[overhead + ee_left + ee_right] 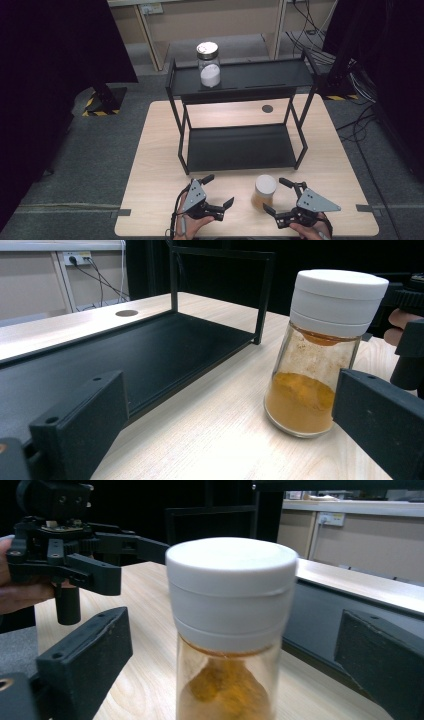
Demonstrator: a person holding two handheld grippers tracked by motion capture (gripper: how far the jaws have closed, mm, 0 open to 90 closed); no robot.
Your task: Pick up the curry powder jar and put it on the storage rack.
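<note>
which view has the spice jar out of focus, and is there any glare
Right gripper view: the spice jar stands so close between the jaws that its white lid and glass look soft. Left gripper view: the jar is sharp, the near jaws blurred. High view: evenly lit, a bright sheen on the table under the black shelf rack, dark corners.

Spice jar (231, 630): base cut off by the bottom edge of the right gripper view; its contact with the table not visible there. Glass fogged with orange powder, fill level hard to read.

Left gripper (75, 560): rear body cut off by the left and top edges of the right gripper view.

Far jar (208, 64) on the rack (240, 77): lid marking too small to read; white contents unidentifiable.

Person's hands cropped at the high view's bottom edge.
</note>
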